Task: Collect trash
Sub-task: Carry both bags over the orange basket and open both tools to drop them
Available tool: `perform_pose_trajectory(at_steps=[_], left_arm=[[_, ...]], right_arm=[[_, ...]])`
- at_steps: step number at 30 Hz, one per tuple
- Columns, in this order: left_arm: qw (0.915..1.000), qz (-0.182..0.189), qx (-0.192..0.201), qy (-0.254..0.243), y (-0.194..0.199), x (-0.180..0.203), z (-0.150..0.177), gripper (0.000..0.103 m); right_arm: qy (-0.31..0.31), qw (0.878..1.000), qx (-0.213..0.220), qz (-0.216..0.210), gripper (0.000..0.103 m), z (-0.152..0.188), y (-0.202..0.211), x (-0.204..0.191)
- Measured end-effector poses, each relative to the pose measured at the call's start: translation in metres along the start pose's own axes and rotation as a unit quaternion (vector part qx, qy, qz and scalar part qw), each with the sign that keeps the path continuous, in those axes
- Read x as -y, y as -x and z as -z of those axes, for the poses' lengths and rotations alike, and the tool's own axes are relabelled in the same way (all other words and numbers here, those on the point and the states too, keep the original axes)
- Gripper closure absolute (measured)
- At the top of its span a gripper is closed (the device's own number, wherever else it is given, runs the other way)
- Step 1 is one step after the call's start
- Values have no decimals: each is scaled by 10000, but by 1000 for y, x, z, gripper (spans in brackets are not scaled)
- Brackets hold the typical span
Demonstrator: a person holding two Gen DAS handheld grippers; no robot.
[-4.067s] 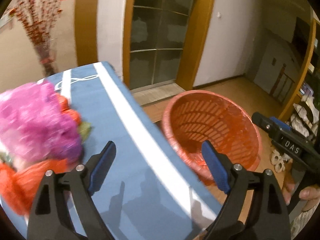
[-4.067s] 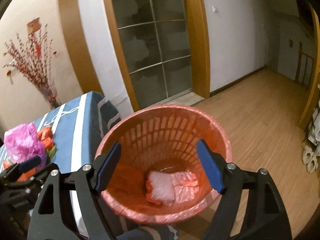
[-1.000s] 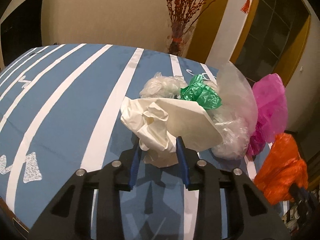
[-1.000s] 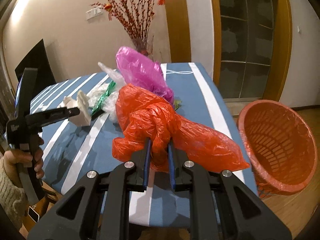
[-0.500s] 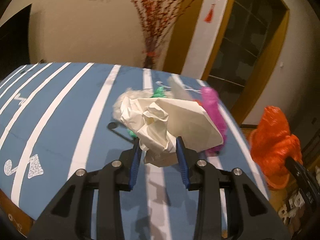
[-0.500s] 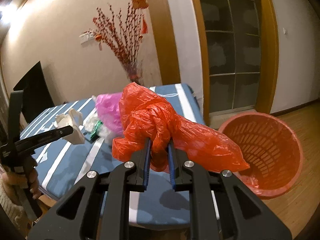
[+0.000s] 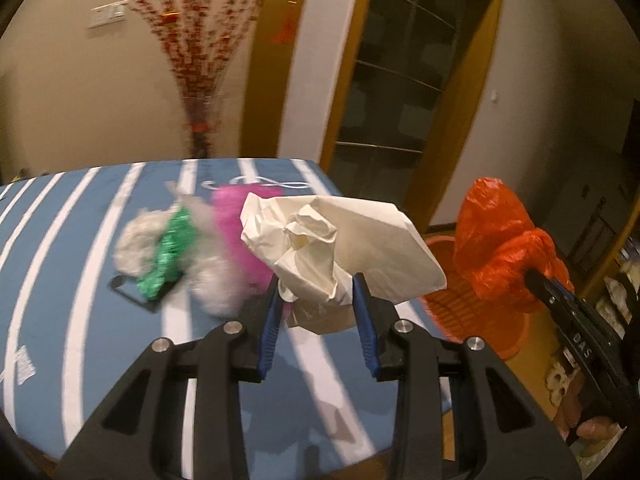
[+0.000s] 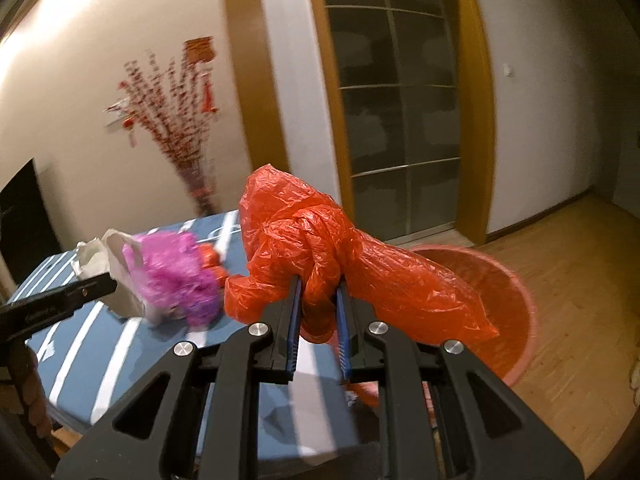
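Observation:
My left gripper [image 7: 316, 292] is shut on a crumpled white paper bag [image 7: 340, 244] and holds it above the blue striped table [image 7: 80, 280]. My right gripper [image 8: 318, 292] is shut on a knotted orange plastic bag [image 8: 340, 256], held up beside the table's right end; the bag also shows in the left wrist view [image 7: 500, 248]. The orange mesh bin [image 8: 496, 292] stands on the floor just beyond and below the orange bag. A pink bag [image 8: 176, 280], a green bag [image 7: 168, 256] and clear plastic [image 7: 132, 244] lie on the table.
A vase of red branches [image 7: 200, 80] stands behind the table against the wall. A glass door with a wooden frame [image 8: 400, 120] is behind the bin. Wooden floor [image 8: 580, 260] lies to the right. The left gripper with its white bag shows in the right wrist view [image 8: 52, 300].
Both grippers have swung right toward the bin with their bags. The orange bag now hangs close over the bin's rim; the table trash has slid left in the views.

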State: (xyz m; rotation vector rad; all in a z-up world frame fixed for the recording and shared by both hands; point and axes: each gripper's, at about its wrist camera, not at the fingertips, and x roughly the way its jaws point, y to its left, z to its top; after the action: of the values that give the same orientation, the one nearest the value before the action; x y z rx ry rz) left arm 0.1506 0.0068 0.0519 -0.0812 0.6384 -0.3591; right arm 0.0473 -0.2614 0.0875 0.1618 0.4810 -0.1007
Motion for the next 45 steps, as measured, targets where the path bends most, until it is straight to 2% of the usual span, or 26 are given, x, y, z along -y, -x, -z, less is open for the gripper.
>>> perform_pose_trajectory(at_steps=[8,22,33,35,37,38,43,45], left_arm=[[9983,484,-132,-294,-36,56,-7,68],[9892,1175,-543,-691,-111,131,-13,68],[9840,1347,-814,-835,-159,155,-11,68],[9838,1342,-849,-833,-166,156,-10,62],[9837,1326,-900,-813,-172,157,-8,51],[9838,1312,-914,-807,-174,157,-7,49],[9855,1103,-1028,-775,-184,150,0,36],[9868,997,-1034,-744,-185,145,3,32]], right_arm=[[-330,9982,82,489,88,-9,-8,40],[-689,9946,-31,779,88,-15,-38,82],[-1062,9912,-240,752,87,-17,-66,111],[-1121,9906,-304,723,86,-15,-71,115],[-1183,9900,-350,687,79,-13,-75,119],[-1203,9897,-371,684,77,-12,-77,120],[-1304,9877,-404,762,48,-5,-75,129],[-1268,9876,-392,844,40,-2,-73,130]])
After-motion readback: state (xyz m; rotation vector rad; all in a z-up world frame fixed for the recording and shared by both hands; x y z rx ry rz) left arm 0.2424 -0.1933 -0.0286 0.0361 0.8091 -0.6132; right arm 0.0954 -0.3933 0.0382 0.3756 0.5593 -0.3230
